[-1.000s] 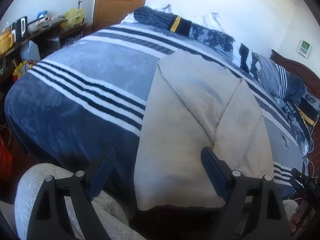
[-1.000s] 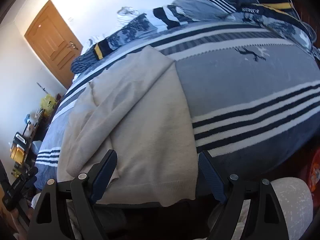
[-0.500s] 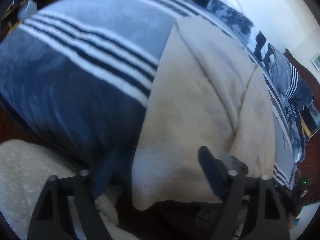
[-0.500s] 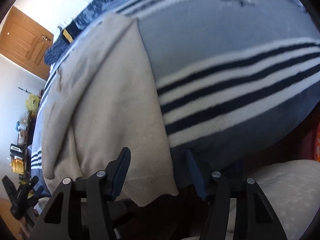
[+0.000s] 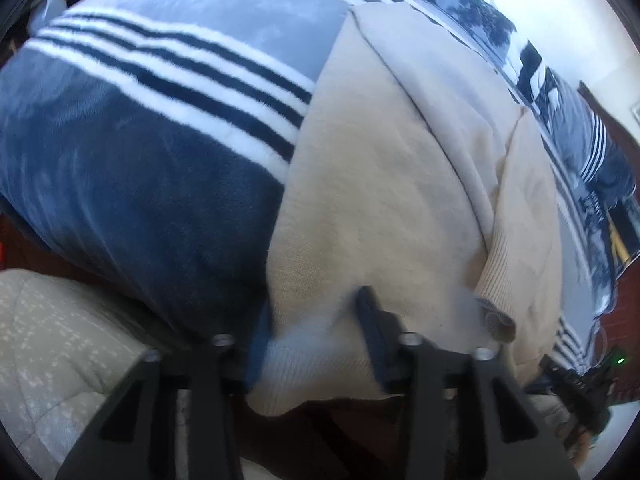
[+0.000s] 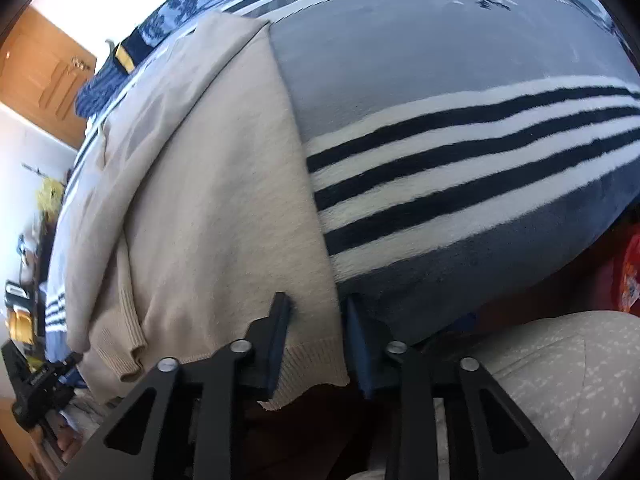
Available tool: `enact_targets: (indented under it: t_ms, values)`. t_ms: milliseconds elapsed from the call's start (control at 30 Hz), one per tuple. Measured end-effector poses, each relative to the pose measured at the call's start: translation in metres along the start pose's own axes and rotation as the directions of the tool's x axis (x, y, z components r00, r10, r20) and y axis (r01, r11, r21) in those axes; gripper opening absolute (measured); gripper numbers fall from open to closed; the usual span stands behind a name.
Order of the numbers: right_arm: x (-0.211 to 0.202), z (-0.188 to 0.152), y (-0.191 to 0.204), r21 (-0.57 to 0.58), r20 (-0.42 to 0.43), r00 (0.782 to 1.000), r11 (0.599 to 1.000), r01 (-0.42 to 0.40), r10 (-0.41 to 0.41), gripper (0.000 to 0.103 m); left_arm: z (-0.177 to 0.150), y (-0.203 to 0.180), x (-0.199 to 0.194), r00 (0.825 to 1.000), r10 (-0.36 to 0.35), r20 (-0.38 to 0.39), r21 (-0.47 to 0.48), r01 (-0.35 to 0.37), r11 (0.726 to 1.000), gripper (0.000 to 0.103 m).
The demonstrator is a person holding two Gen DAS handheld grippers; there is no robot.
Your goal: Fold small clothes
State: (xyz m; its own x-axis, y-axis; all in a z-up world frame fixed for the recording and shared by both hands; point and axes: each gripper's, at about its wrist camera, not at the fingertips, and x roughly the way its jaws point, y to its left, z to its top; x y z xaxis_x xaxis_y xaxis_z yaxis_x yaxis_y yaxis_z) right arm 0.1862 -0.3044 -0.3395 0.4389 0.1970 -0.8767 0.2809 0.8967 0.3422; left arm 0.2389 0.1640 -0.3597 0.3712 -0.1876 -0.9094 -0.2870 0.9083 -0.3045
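While closing on the near hem, left view first: left tool [image 5: 316,320] pointing steeply down at the bed edge, jaws narrowing with the bottom left corner of a beige sweater [image 5: 384,200] between them; pads look to be pinching the ribbed hem, though blur hides firm contact. A second ago, jaws wide apart and held higher above the garment; now dropped onto it. Sweater lying flat on a blanket [image 5: 152,152], blue-grey with white and navy stripes, hem hanging just over the bed's near edge, one sleeve [image 5: 516,216] folded inward across the body, cuff near the hem. Person's pale speckled trouser leg at lower left. Other tool visible at far lower right. Pillows and dark bedding at the far end, white wall behind.

Right view next: right tool [image 6: 316,320] likewise lowered and closing, the sweater's bottom right corner between its blue pads, side edge running up from the jaws along the blanket stripes. Earlier frame showed these jaws spread wide well above the hem. Wooden door [image 6: 44,76] at upper left, cluttered shelf along the left edge, trouser leg at lower right.

Likely meaning: both hem corners being gripped together, ready to lift the bottom edge and carry it up toward the collar for a crosswise fold.
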Motion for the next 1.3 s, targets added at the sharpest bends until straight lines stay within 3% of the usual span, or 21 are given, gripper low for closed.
enact_targets:
  t_ms: [33, 267, 367, 467, 500, 600, 700, 767, 800, 833, 900, 1000, 1067, 1300]
  values:
    - [0.0, 0.0, 0.004, -0.015, -0.005, 1.0, 1.0, -0.005, 0.005, 0.006, 0.0, 0.0, -0.002, 1.0, -0.009, -0.004, 0.004, 0.009, 1.0, 0.012]
    - [-0.049, -0.005, 0.003, -0.02, 0.068, 0.994, 0.996, -0.09, 0.091, 0.005, 0.003, 0.016, -0.066, 0.986, -0.161, 0.04, -0.032, 0.162, 0.986, 0.007]
    - [-0.069, -0.013, -0.005, -0.047, 0.061, 0.993, 0.994, -0.098, 0.101, 0.004, 0.0, 0.022, -0.066, 0.996, -0.084, 0.029, 0.0, 0.084, 0.996, 0.007]
    - [-0.057, -0.021, -0.008, -0.058, 0.013, 0.998, 0.996, -0.068, 0.069, 0.004, -0.011, 0.026, -0.042, 0.998, -0.041, -0.037, -0.03, 0.04, 0.999, 0.007]
    - [-0.05, -0.021, -0.009, -0.053, -0.002, 0.999, 0.997, -0.05, 0.05, 0.004, -0.015, 0.024, -0.041, 0.998, -0.045, -0.038, -0.038, 0.044, 0.998, 0.007]
    - [-0.045, -0.021, -0.002, -0.07, -0.016, 1.0, 0.998, -0.004, 0.003, 0.004, -0.015, 0.017, -0.041, 0.999, 0.036, -0.018, 0.002, -0.036, 0.999, 0.008]
    - [-0.036, -0.019, 0.0, -0.097, -0.034, 0.998, 0.994, 0.054, -0.057, 0.007, -0.014, 0.022, -0.03, 0.996, 0.061, -0.057, -0.009, -0.062, 0.998, 0.012]
    - [-0.037, -0.016, -0.012, -0.028, -0.027, 0.999, 0.999, 0.023, -0.023, 0.009, -0.013, 0.025, -0.035, 0.998, 0.045, -0.051, -0.025, -0.047, 0.999, 0.012]
    - [-0.043, -0.015, -0.017, 0.011, 0.007, 1.0, 1.0, -0.016, 0.016, 0.02, -0.014, 0.026, -0.042, 0.999, 0.035, -0.022, -0.027, -0.035, 0.999, 0.016]
    - [-0.051, -0.015, -0.021, 0.033, 0.048, 0.997, 0.998, -0.058, 0.057, 0.039, -0.015, 0.024, -0.056, 0.999, 0.011, 0.04, -0.016, -0.01, 1.0, 0.021]
    - [-0.069, -0.016, -0.022, 0.034, 0.133, 0.986, 0.994, -0.109, 0.103, 0.057, -0.017, 0.015, -0.082, 0.989, -0.019, 0.147, 0.016, 0.017, 1.0, 0.054]
    - [-0.094, -0.016, -0.01, -0.039, 0.225, 0.963, 0.989, -0.145, 0.15, 0.062, -0.019, -0.008, -0.114, 0.964, -0.021, 0.267, 0.103, -0.007, 0.995, 0.06]
    - [-0.103, -0.012, 0.001, -0.085, 0.248, 0.953, 0.984, -0.157, 0.173, 0.069, -0.014, -0.027, -0.128, 0.953, -0.02, 0.301, 0.149, -0.026, 0.988, 0.062]
    - [-0.133, 0.019, 0.051, -0.229, 0.265, 0.926, 0.951, -0.21, 0.268, 0.072, 0.015, -0.085, -0.156, 0.929, -0.099, 0.358, 0.204, 0.026, 0.979, 0.076]
